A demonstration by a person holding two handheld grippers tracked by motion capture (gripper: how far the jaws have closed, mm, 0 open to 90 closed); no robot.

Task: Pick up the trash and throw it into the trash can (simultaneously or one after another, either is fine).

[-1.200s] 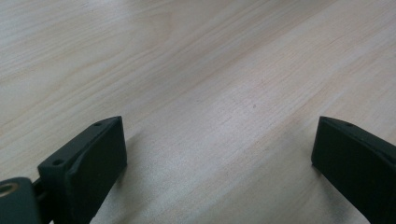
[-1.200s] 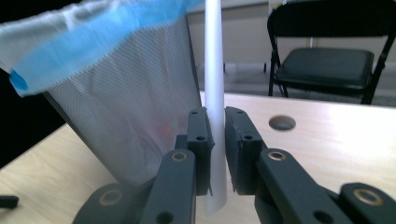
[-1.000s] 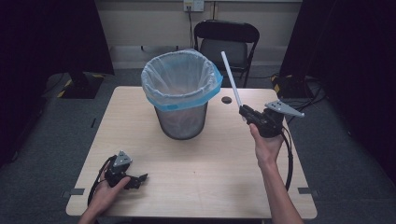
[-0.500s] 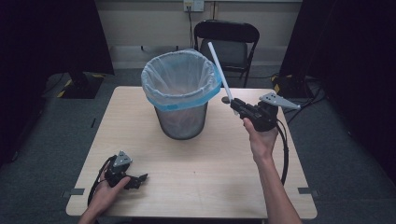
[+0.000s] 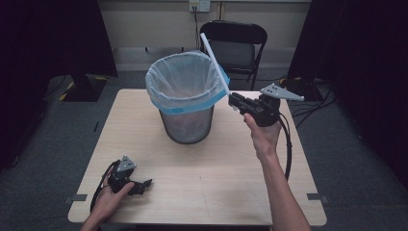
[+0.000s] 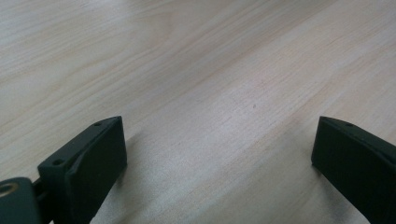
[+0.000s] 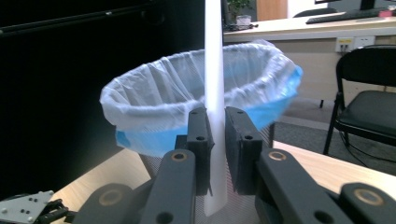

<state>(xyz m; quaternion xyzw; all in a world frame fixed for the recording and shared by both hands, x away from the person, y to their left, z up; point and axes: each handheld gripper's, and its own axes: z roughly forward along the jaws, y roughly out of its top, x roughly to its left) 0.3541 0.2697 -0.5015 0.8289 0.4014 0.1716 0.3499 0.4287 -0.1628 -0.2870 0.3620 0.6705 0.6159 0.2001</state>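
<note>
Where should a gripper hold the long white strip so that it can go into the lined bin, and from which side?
Near its lower end, as the right gripper does now: jaws shut across the two flat faces of the white strip. It is thin and flat, so pressing the faces keeps it from twisting. Coming from the table side opposite the waste bin leaves the long free end leaning over the rim.

White strip clamped between black jaws of right gripper, upper centre of frame; dark mesh bin lined with translucent white bag, blue at its folded hem; pale wood-grain table; black left gripper at lower left; black folding chair at top; grey floor
</note>
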